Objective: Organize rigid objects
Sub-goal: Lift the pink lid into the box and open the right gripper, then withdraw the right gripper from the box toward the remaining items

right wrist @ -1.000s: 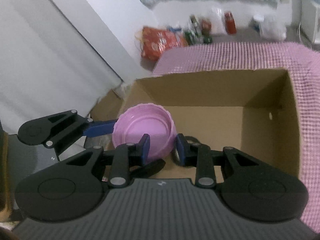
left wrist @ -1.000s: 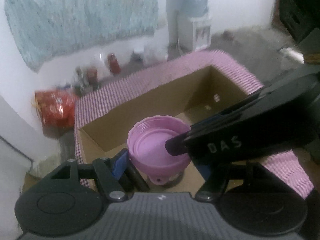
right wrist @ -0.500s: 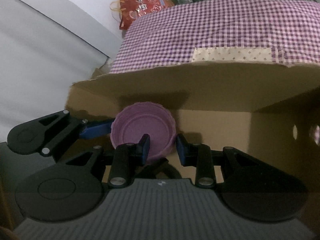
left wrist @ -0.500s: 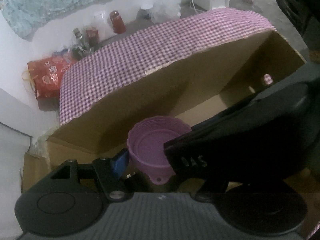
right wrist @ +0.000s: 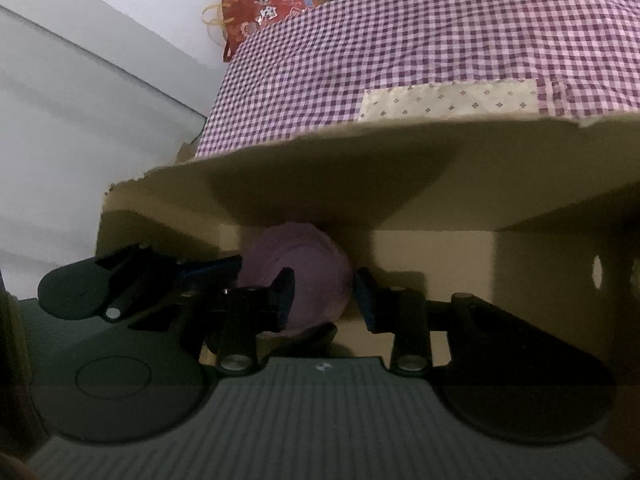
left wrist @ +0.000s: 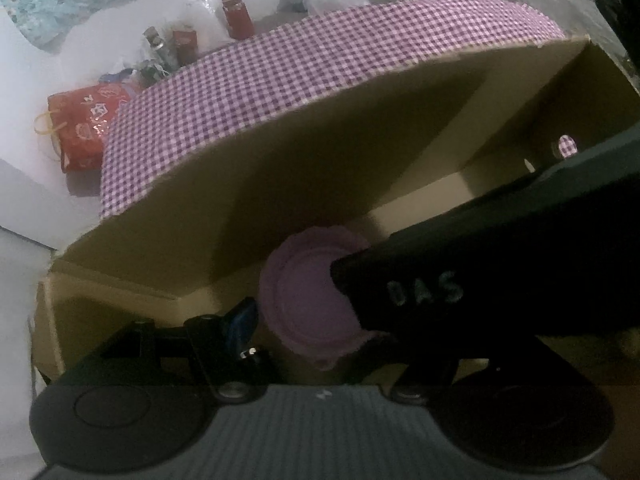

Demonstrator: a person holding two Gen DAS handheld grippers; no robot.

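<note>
Both grippers reach down into an open cardboard box (right wrist: 280,196) that stands against a surface covered in purple-and-white gingham cloth (right wrist: 420,44). The task's thing, a lilac plastic bowl (left wrist: 308,304) with a scalloped rim and a small tab on its near edge, sits low inside the box at its left end, close to the far wall.

In the right wrist view the right gripper (right wrist: 324,300) straddles the near rim of the bowl (right wrist: 304,276): its left finger lies over the inside of the bowl, its right finger stands just outside the wall with a sliver of space showing, so the pads do not clamp it. Its jaws have just been opening, with the rim between them.

The left gripper (left wrist: 304,316) has its fingers spread wide, and they have just been opening further; the blue-padded left finger (left wrist: 240,320) stands just beside the bowl's left edge. The other finger is hidden behind the right gripper (left wrist: 440,288), so contact there cannot be judged.

Beyond the cloth, by the white wall, lie a red patterned gift bag (left wrist: 84,120) and several red-capped jars (left wrist: 238,16)
</note>
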